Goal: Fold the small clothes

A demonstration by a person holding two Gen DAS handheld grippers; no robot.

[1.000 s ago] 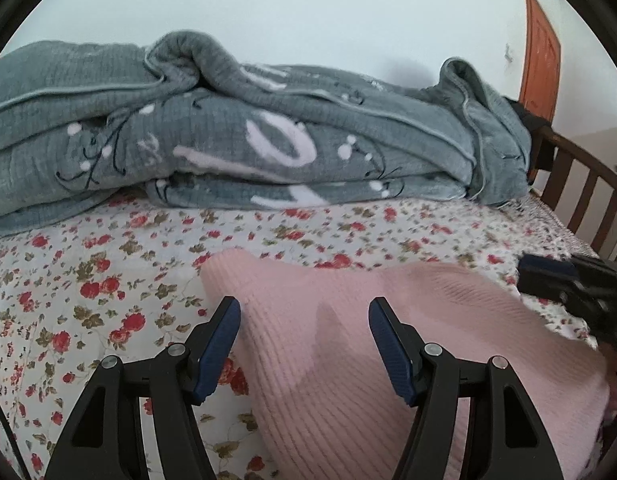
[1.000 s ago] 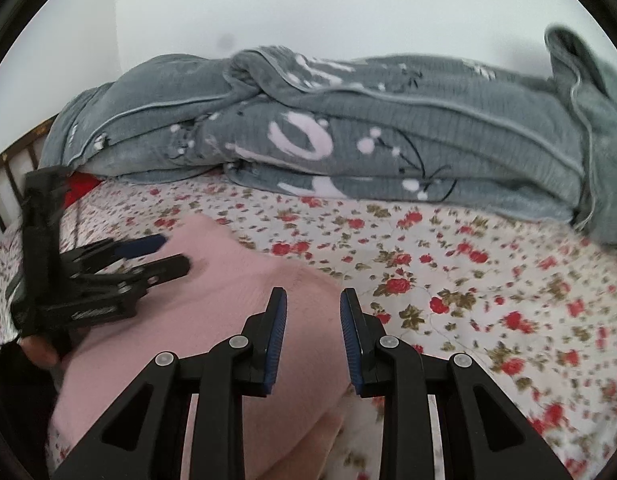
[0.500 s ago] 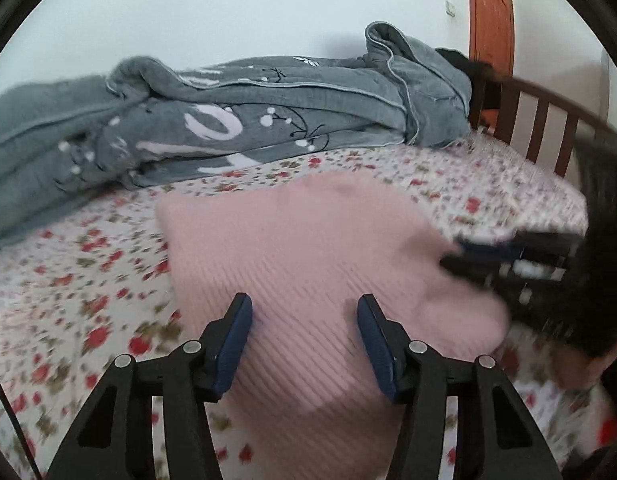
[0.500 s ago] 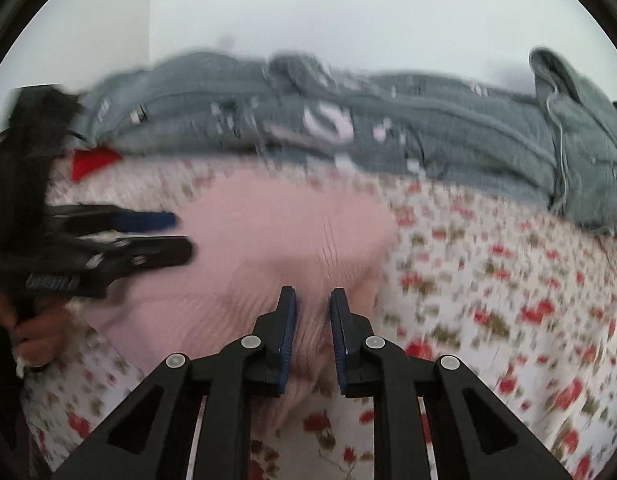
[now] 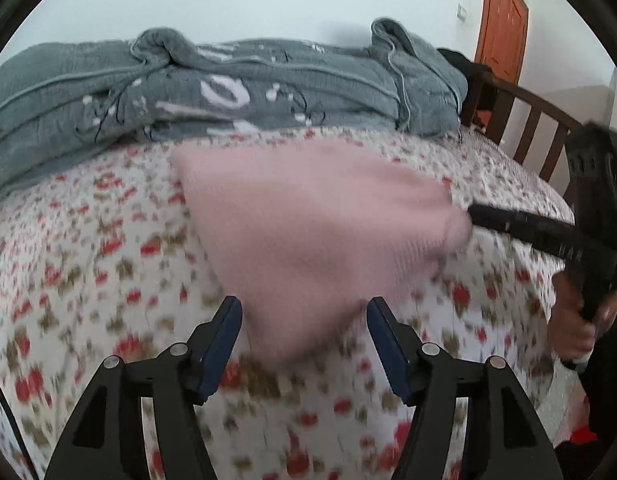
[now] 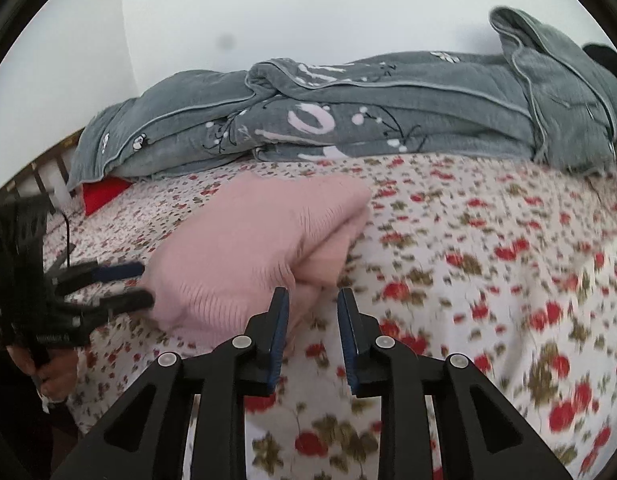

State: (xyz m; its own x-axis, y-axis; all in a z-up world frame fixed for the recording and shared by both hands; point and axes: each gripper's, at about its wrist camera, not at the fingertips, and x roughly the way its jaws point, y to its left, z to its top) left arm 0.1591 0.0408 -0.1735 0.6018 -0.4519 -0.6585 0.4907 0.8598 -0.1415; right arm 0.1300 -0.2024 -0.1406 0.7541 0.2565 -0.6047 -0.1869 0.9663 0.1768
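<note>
A folded pink knitted garment lies on the flowered bed sheet; it also shows in the right wrist view, folded in layers. My left gripper is open and empty, just short of the garment's near corner. In the right wrist view it stands at the garment's left edge. My right gripper is open and empty, at the garment's near right corner. In the left wrist view it sits by the garment's right edge.
A rumpled grey blanket lies along the back of the bed by the white wall. A dark wooden rail runs along the right side. A red cloth lies at the far left. An orange door stands beyond.
My right gripper was shut on the pink garment and has let go and opened. Both grippers have pulled back toward the near edge. The garment now lies folded on the sheet.
</note>
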